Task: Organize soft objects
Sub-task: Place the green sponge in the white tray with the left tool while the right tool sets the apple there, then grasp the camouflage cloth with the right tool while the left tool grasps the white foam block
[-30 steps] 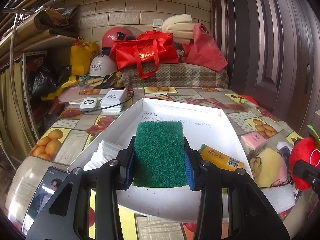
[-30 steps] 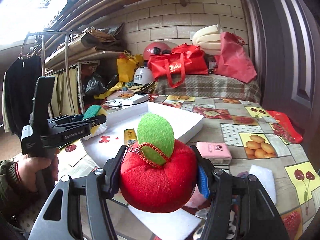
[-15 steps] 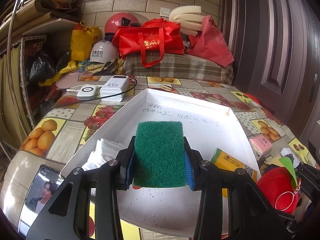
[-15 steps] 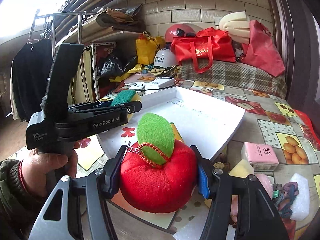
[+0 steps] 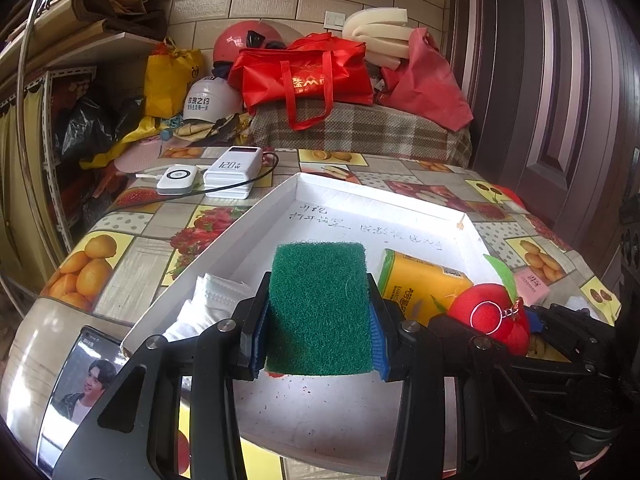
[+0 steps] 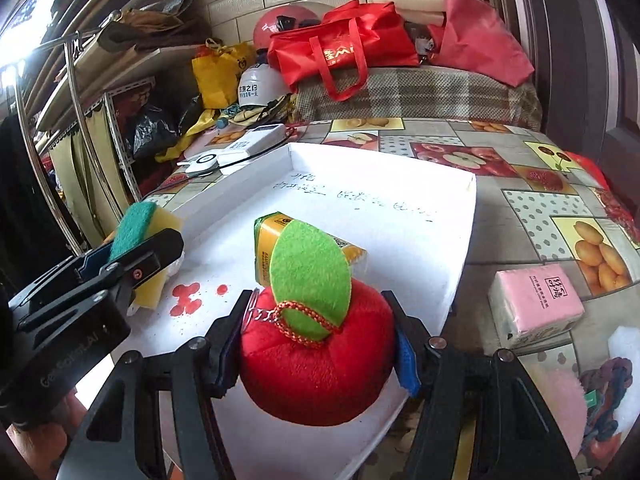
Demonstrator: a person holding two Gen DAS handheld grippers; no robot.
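I hold the green scouring sponge [image 5: 320, 308] clamped across its width in the left tongs [image 5: 318, 334], jaws narrow and pressing both sides, above the near left part of the white tray [image 5: 384, 196]. The right tongs [image 6: 316, 350] grip the red plush apple [image 6: 316, 364] at its widest girth, and these jaws have just been opening slightly with the apple between them; the pads appear to touch its sides, so I judge it held, but only lightly. The apple hangs over the tray's near right corner, just in front of the yellow tissue pack [image 6: 276, 248] lying inside the tray. The folded white cloth [image 5: 208, 300] sits against the tray's left wall. To place well, I lower each item until its underside meets the tray floor before spreading the jaws, since both compress and may spring sideways on release. I set the apple on bare floor clear of the yellow pack, and the sponge flat beside the cloth, not on it. I keep the two tongs apart to avoid a collision. The pink tissue pack [image 6: 536, 300] waits on the bench beyond the tray's right wall.
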